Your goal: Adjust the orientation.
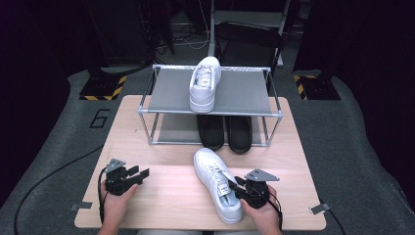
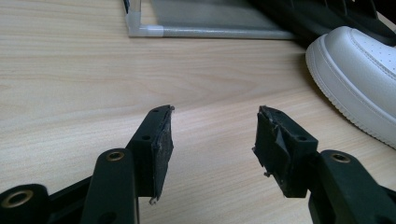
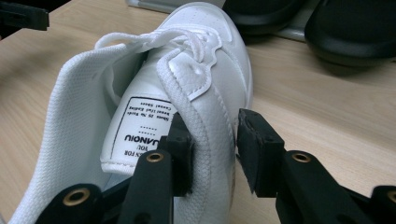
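White sneaker (image 1: pixel 218 183) lies on the tabletop (image 1: pixel 166 196) before the shoe rack (image 1: pixel 210 113). Our right gripper (image 3: pixel 212 149) straddles its collar, fingers spread, not pinching; we should close firmly before lifting. Left gripper (image 2: pixel 212 144) fingers spread, empty.

White sneaker (image 1: pixel 218 183), black slippers (image 1: pixel 225 131) perhaps, pale wood-grain table (image 1: pixel 166 193), grey rack (image 1: pixel 210 112).

Wooden table (image 1: pixel 161 193): shoe rack (image 1: pixel 161 111), white sneaker (image 1: pixel 215 183).
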Action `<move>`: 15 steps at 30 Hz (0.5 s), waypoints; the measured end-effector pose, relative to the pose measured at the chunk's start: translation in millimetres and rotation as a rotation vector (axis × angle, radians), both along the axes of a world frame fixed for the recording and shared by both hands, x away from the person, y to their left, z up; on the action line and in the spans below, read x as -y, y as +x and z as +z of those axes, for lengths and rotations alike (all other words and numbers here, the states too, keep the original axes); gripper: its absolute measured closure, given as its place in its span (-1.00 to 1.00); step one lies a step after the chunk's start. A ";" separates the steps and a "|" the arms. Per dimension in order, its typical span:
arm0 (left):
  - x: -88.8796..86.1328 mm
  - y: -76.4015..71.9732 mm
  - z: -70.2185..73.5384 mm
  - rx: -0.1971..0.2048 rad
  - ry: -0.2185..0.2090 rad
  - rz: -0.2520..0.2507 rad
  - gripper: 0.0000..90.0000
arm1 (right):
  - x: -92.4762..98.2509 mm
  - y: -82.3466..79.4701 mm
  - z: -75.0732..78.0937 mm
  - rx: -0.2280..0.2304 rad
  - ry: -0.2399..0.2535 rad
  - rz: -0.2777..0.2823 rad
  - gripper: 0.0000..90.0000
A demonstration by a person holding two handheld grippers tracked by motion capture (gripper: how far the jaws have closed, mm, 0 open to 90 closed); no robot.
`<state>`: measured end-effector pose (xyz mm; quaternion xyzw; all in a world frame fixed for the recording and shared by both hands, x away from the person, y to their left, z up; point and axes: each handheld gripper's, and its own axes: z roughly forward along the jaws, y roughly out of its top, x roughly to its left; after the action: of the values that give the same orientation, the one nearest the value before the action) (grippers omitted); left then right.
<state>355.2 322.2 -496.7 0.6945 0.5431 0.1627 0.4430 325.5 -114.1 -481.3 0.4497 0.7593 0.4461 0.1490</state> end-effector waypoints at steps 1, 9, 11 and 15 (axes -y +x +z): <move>-0.1 -0.1 0.0 0.001 0.000 0.000 0.02 | -0.1 -0.1 -0.1 0.007 -0.003 -0.004 0.46; -1.5 0.0 -0.8 0.001 -0.002 0.010 0.02 | 0.9 3.1 0.6 -0.036 0.013 0.017 0.62; -1.8 0.1 -1.0 0.000 -0.002 0.009 0.02 | 0.4 2.7 1.1 -0.039 0.010 0.007 0.65; -1.5 -0.1 -2.3 0.000 -0.007 0.019 0.02 | 0.8 0.0 1.0 -0.037 0.033 -0.020 0.74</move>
<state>355.1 323.7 -499.0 0.6879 0.5501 0.1649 0.4439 325.4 -114.9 -480.3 0.4679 0.7500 0.4486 0.1317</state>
